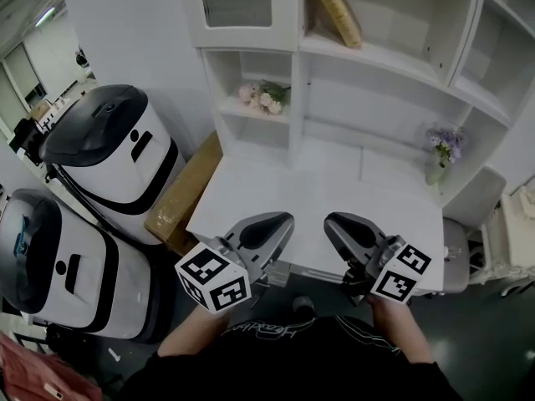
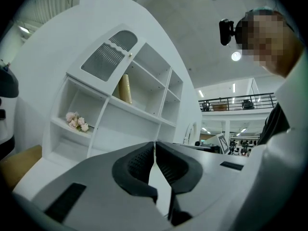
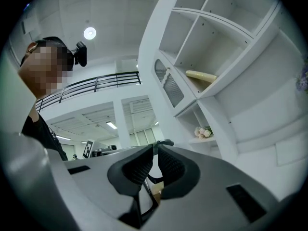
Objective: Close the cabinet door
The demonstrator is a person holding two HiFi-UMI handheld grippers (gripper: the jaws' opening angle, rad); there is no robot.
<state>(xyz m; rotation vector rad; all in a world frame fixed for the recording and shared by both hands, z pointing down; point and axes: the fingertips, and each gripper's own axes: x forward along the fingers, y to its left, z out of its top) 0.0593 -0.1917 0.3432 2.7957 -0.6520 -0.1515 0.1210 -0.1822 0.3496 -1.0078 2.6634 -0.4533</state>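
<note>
Left claw: jaws pressed together, nothing between them, low over near edge of table. Right claw alongside, jaws likewise closed, empty. Farther off, pink flowers sit in open shelf compartment ahead-left. Cabinet door, ribbed-glass panel, stands upright directly above them, well ahead, above and left of both claws, beside leaning book. Left claw nearer. Door looks about flush with frame; can't be sure.

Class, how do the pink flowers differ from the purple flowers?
Colour: the pink flowers are pale pink, the purple flowers lilac. Pose: the pink flowers lie on a cubby shelf; the purple flowers stand upright in a vase on the desk. Both rest on white furniture.
</note>
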